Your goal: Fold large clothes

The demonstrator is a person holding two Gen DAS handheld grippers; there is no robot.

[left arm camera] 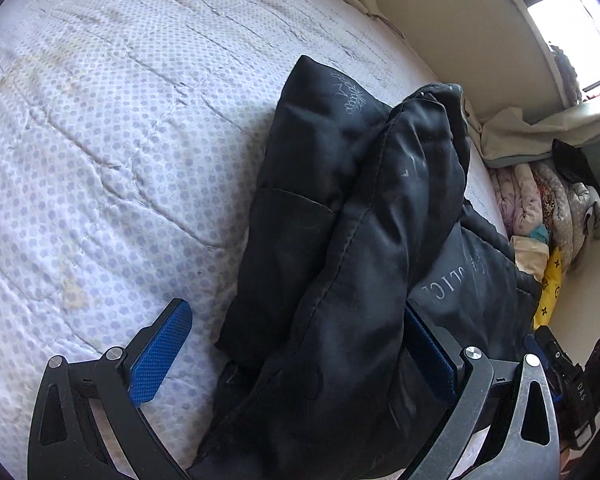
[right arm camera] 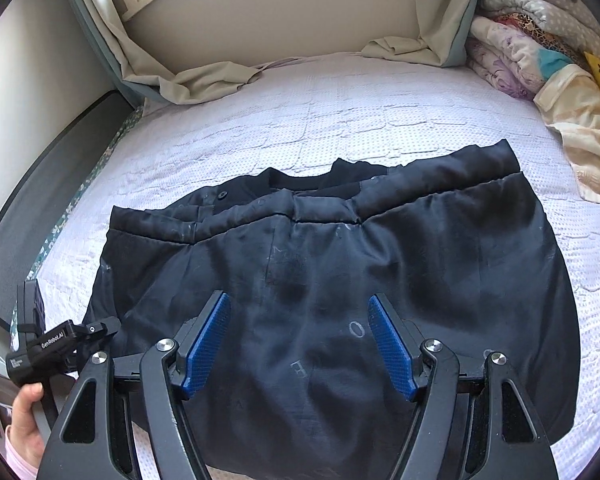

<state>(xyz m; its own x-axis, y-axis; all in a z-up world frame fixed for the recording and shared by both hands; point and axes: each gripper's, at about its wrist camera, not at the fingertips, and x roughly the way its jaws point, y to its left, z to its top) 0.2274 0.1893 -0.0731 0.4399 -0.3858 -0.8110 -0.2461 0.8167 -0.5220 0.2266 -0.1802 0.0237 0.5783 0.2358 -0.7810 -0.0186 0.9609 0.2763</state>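
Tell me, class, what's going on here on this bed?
A person with a two-finger gripper in each hand is folding a large black padded jacket on a white quilted mattress. The left gripper has a bunched fold of the jacket between its open blue pads; whether they press it is unclear. The right gripper is open above the jacket's middle, holding nothing.

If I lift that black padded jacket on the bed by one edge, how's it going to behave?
The black jacket will probably sag and drape: it lies in soft folds and creases on the bed. Its puffy, quilted look suggests it is bulky but light. The sheen of the fabric hints that it may slide between the blue pads.
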